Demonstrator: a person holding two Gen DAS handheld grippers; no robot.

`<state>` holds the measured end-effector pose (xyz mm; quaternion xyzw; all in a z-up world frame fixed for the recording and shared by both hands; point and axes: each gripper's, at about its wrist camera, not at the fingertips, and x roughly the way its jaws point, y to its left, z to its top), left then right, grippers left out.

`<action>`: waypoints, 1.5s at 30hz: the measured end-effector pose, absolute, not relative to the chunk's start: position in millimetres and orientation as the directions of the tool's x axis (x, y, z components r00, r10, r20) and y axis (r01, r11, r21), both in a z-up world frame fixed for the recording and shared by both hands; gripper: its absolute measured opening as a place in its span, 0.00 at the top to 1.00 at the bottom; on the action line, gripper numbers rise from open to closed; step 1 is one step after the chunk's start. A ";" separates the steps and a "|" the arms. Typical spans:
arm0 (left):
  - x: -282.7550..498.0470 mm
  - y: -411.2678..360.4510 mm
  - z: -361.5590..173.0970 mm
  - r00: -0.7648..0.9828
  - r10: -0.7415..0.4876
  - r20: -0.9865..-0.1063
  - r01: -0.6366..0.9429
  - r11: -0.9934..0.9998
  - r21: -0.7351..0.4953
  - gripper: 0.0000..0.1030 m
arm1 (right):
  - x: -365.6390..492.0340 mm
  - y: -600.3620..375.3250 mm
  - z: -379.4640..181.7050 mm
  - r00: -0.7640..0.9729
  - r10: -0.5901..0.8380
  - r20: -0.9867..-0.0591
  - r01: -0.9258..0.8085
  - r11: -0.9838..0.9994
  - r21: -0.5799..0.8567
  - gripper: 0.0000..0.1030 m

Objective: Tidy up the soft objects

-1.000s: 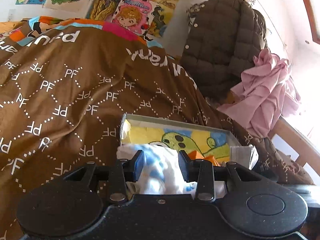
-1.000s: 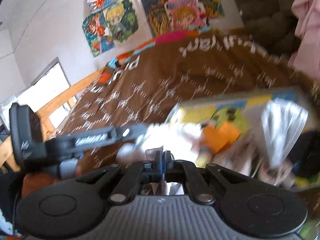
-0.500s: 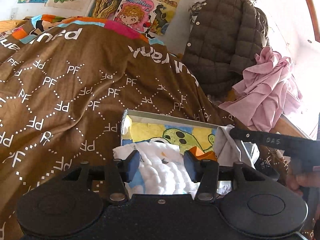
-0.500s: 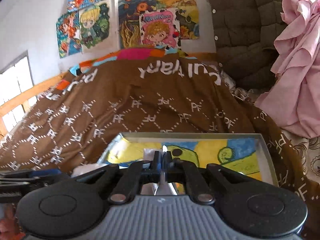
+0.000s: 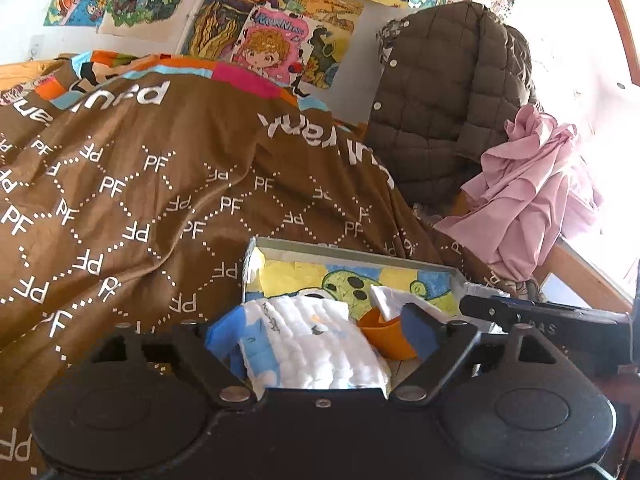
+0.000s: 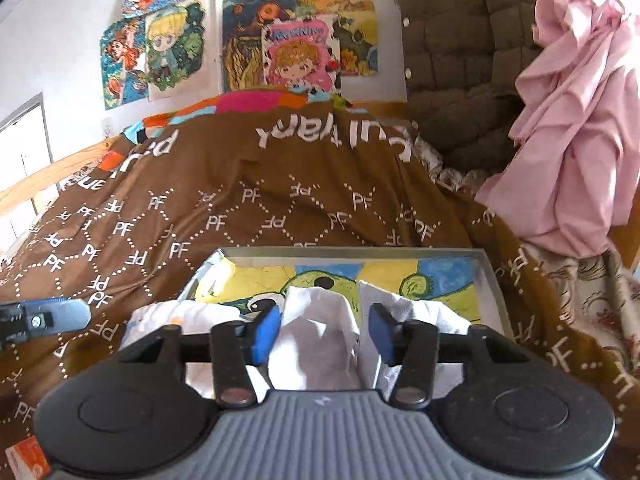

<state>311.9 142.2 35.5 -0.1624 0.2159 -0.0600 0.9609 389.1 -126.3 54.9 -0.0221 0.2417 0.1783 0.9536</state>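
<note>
Readable lettering on the bedspread, a poster and a gripper finger

The brown bedspread (image 5: 168,200) carries a repeated white "PF" monogram inside dotted diamonds, with larger white lettering toward 12 o'clock that reads upside down and cannot be made out fully. The pink cartoon poster (image 5: 276,48) on the wall has a title across its top, too blurred to read. The right gripper (image 5: 540,314) finger bears faint letters, apparently "DAS".

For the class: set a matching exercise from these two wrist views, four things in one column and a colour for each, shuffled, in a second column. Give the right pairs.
Things:
1. quilted jacket
2. bunched cloth at the bed's right edge
3. small cup in the tray
4. bedspread

Colours:
A. pink
B. brown with white "PF" letters
C. dark olive brown
D. orange

Pairs: 1-C, 2-A, 3-D, 4-B
</note>
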 end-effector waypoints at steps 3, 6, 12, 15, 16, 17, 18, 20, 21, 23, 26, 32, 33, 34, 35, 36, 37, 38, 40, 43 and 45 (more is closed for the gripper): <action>301.1 135.1 43.4 0.908 -0.178 -0.379 0.050 0.945 -0.324 0.08 | 369.5 -130.8 62.2 0.829 0.335 -0.448 -0.358 0.933 0.035 0.34; 288.0 126.6 50.3 0.919 -0.159 -0.361 0.045 0.951 -0.305 0.03 | 348.3 -135.1 69.4 0.838 0.338 -0.429 -0.363 0.931 0.025 0.26; 261.6 108.3 58.9 0.921 -0.156 -0.357 0.053 0.958 -0.282 0.01 | 304.1 -148.1 81.8 0.848 0.354 -0.394 -0.372 0.928 0.033 0.12; 246.8 98.5 61.9 0.921 -0.154 -0.358 0.059 0.963 -0.263 0.01 | 283.5 -153.4 86.7 0.856 0.351 -0.381 -0.369 0.929 0.025 0.10; 242.0 95.9 62.6 0.922 -0.152 -0.357 0.059 0.964 -0.259 0.01 | 276.3 -155.4 88.1 0.858 0.349 -0.377 -0.367 0.930 0.026 0.09; 237.3 93.7 62.9 0.922 -0.152 -0.357 0.060 0.964 -0.258 0.01 | 270.5 -157.6 89.5 0.859 0.349 -0.375 -0.366 0.930 0.027 0.09; 231.7 90.8 63.2 0.921 -0.152 -0.359 0.059 0.965 -0.256 0.01 | 264.6 -159.7 90.3 0.859 0.349 -0.373 -0.365 0.930 0.030 0.08; 222.5 85.6 63.0 0.920 -0.149 -0.363 0.057 0.966 -0.251 0.01 | 252.9 -164.4 91.5 0.861 0.348 -0.370 -0.361 0.932 0.036 0.07; 217.5 83.4 63.1 0.919 -0.146 -0.365 0.055 0.967 -0.248 0.01 | 247.4 -166.2 92.1 0.862 0.348 -0.368 -0.360 0.932 0.037 0.07; 207.1 79.4 63.3 0.920 -0.144 -0.364 0.053 0.967 -0.249 0.01 | 236.2 -170.9 93.0 0.866 0.344 -0.363 -0.354 0.934 0.042 0.06; 193.2 73.9 63.0 0.922 -0.139 -0.361 0.045 0.965 -0.257 0.01 | 220.1 -177.0 93.4 0.870 0.339 -0.357 -0.344 0.938 0.052 0.04; 166.9 59.3 58.6 0.926 -0.121 -0.357 0.031 0.969 -0.247 0.01 | 189.6 -190.0 90.3 0.880 0.317 -0.353 -0.315 0.947 0.065 0.02; 162.6 56.5 57.3 0.925 -0.123 -0.359 0.034 0.969 -0.245 0.01 | 186.0 -192.1 89.6 0.881 0.313 -0.354 -0.311 0.948 0.064 0.02; 159.0 54.5 56.3 0.924 -0.124 -0.361 0.036 0.970 -0.241 0.01 | 181.2 -193.8 88.6 0.883 0.308 -0.355 -0.306 0.950 0.064 0.02; 155.3 52.2 55.2 0.923 -0.125 -0.363 0.039 0.971 -0.236 0.01 | 176.2 -196.0 87.6 0.884 0.304 -0.356 -0.302 0.951 0.064 0.01; 150.9 49.6 53.8 0.923 -0.126 -0.364 0.043 0.973 -0.227 0.01 | 171.9 -197.4 86.6 0.885 0.300 -0.356 -0.297 0.953 0.064 0.01; 147.1 47.8 52.8 0.922 -0.127 -0.365 0.047 0.974 -0.220 0.01 | 167.6 -198.6 85.5 0.886 0.297 -0.357 -0.293 0.954 0.067 0.01; 143.5 46.3 51.7 0.922 -0.126 -0.366 0.049 0.976 -0.214 0.01 | 163.3 -199.6 84.2 0.886 0.294 -0.359 -0.289 0.955 0.070 0.01; 135.3 43.9 49.0 0.921 -0.125 -0.368 0.047 0.976 -0.212 0.01 | 155.6 -202.4 79.8 0.885 0.291 -0.364 -0.283 0.956 0.076 0.01; 123.8 41.8 43.9 0.918 -0.123 -0.378 0.039 0.974 -0.223 0.01 | 143.6 -202.8 74.3 0.881 0.288 -0.376 -0.279 0.957 0.080 0.01; 116.7 40.8 39.6 0.912 -0.123 -0.392 0.034 0.974 -0.226 0.01 | 135.8 -203.2 70.5 0.876 0.290 -0.385 -0.275 0.957 0.094 0.01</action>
